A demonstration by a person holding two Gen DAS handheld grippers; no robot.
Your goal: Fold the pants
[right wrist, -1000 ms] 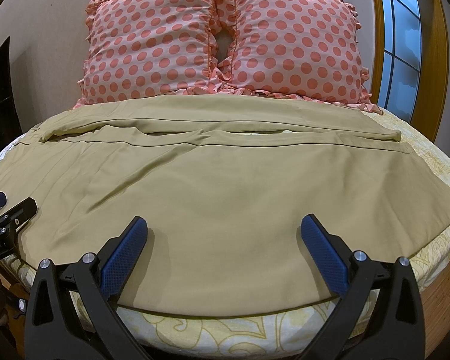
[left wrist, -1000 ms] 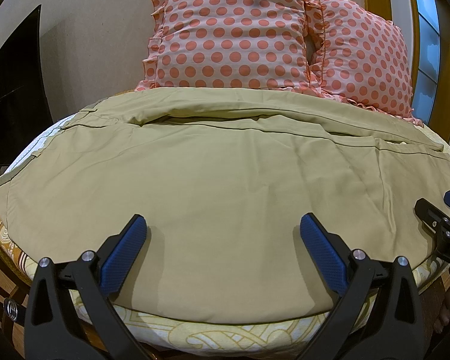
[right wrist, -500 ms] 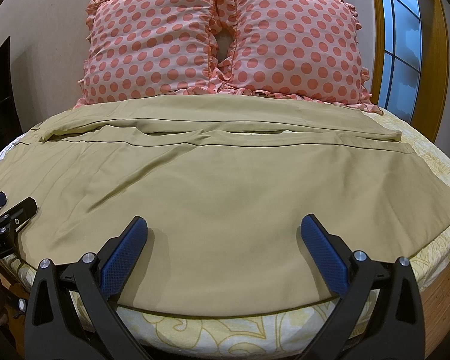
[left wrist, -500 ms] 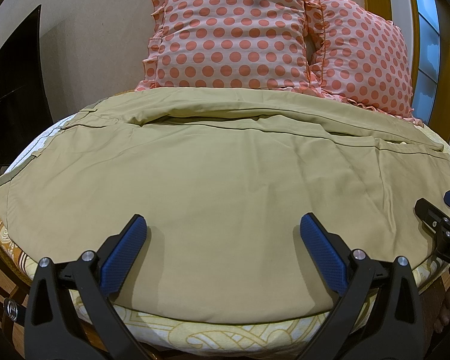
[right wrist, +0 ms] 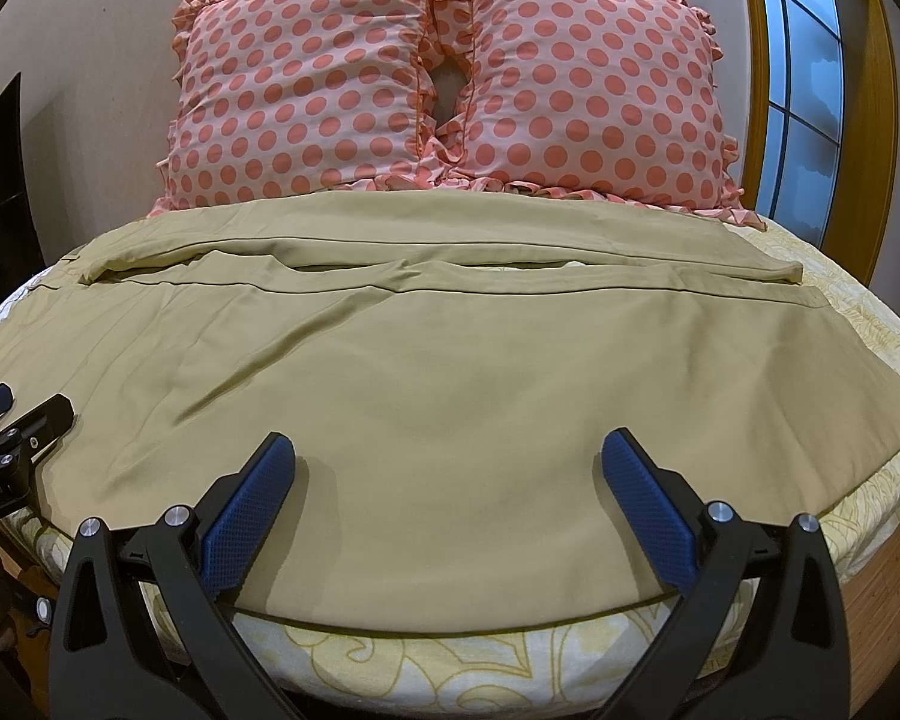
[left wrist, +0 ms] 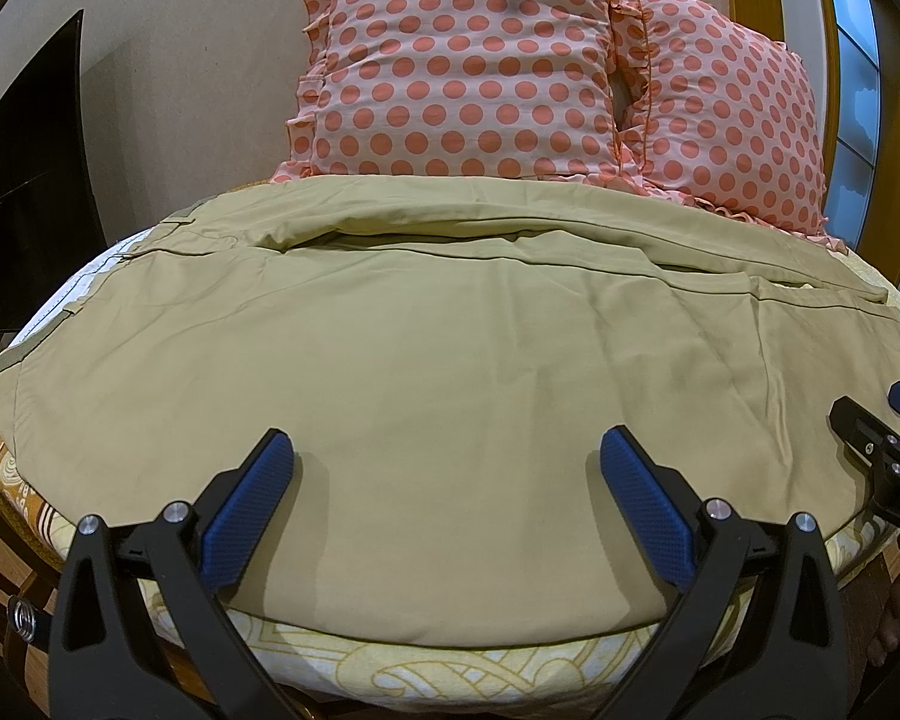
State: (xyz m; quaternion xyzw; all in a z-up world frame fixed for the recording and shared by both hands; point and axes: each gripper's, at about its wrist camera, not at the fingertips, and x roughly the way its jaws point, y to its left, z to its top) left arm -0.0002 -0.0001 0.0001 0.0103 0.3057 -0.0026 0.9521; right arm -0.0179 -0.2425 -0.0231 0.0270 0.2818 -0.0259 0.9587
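Observation:
Khaki pants (left wrist: pixel 450 360) lie spread flat across the bed, waistband at the left, leg hems at the right; they also show in the right wrist view (right wrist: pixel 450 372). My left gripper (left wrist: pixel 444 468) is open and empty, hovering over the pants' near edge. My right gripper (right wrist: pixel 447 468) is open and empty over the near edge further right. Each gripper shows at the edge of the other's view: the right one (left wrist: pixel 888 420), the left one (right wrist: pixel 12 414).
Two pink polka-dot pillows (right wrist: pixel 438 84) lean against the wall behind the pants. The yellow patterned bedsheet (right wrist: pixel 450 660) shows along the near bed edge. A dark panel (left wrist: pixel 24 180) stands at the left, a window (right wrist: pixel 804 90) at the right.

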